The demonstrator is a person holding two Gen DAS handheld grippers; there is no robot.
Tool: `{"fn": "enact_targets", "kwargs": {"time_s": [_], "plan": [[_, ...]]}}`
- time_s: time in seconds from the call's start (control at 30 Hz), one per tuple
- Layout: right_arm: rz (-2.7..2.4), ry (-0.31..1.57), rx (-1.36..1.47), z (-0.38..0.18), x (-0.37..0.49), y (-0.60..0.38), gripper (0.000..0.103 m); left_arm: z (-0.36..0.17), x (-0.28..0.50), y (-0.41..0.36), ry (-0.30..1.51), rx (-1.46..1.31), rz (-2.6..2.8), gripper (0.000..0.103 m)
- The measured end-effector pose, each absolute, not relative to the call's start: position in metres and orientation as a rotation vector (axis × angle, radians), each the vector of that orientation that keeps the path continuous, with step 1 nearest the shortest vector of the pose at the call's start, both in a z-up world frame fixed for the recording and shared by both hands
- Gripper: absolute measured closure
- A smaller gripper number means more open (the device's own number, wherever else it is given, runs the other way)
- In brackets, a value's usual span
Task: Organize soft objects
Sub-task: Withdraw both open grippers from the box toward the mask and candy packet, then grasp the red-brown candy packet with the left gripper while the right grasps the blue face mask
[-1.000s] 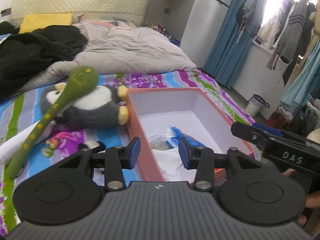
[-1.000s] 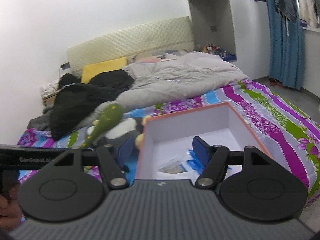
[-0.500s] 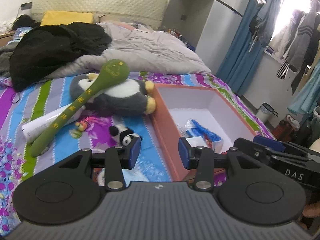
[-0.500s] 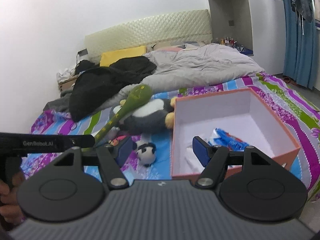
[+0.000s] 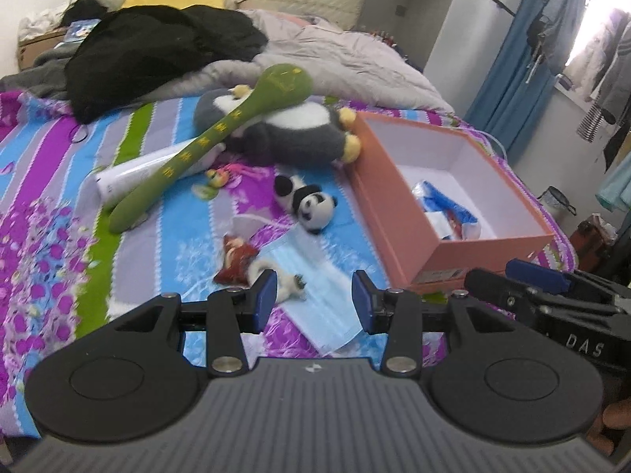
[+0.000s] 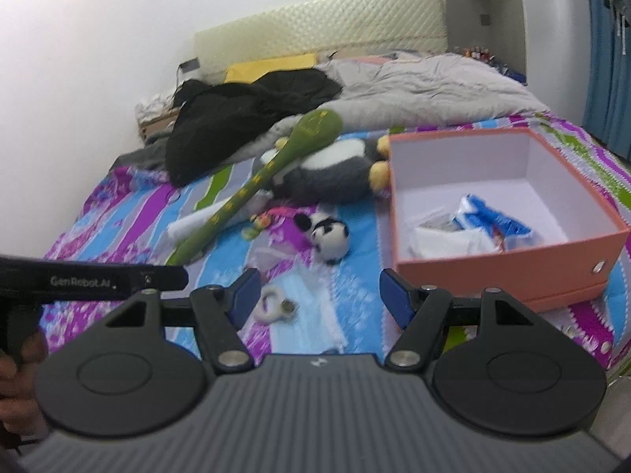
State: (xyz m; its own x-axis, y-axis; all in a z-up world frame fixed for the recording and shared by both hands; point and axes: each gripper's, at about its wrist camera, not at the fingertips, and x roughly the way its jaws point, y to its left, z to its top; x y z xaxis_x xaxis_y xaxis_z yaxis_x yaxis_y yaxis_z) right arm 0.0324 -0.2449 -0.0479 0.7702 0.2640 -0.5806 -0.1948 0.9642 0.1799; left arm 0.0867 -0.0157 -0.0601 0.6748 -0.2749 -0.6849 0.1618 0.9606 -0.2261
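An open pink box [image 5: 418,213] [image 6: 508,260] sits on the striped bedspread at the right, with blue-and-white packets inside. Left of it lie a small panda plush [image 5: 311,205] [image 6: 329,236], a grey penguin plush [image 5: 292,134] [image 6: 327,173], a long green plush stick [image 5: 221,134] [image 6: 260,177], a blue face mask [image 5: 315,276] [image 6: 315,303] and a small brown-and-white toy [image 5: 252,264]. My left gripper [image 5: 313,303] is open and empty above the mask. My right gripper [image 6: 319,295] is open and empty above the mask too.
A white tube [image 5: 146,169] lies under the green stick. Black clothing [image 5: 157,47] and a grey duvet [image 5: 347,67] cover the far half of the bed. A blue curtain [image 5: 512,71] and hanging clothes stand at the right. The bed edge runs just right of the box.
Both grippers have pulled back and swung left from over the box. The mask, small toy and panda have come into view beneath them. Both jaws stay open.
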Motion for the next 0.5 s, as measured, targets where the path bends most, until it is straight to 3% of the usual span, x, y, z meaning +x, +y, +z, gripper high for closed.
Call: {"fn": "enact_targets", "kwargs": {"time_s": [0.5], "plan": [[0.264, 0.768, 0.091, -0.097, 0.055, -0.225, 0.034, -0.107, 0.119, 0.015, 0.903, -0.178, -0.176, 0.053]]}}
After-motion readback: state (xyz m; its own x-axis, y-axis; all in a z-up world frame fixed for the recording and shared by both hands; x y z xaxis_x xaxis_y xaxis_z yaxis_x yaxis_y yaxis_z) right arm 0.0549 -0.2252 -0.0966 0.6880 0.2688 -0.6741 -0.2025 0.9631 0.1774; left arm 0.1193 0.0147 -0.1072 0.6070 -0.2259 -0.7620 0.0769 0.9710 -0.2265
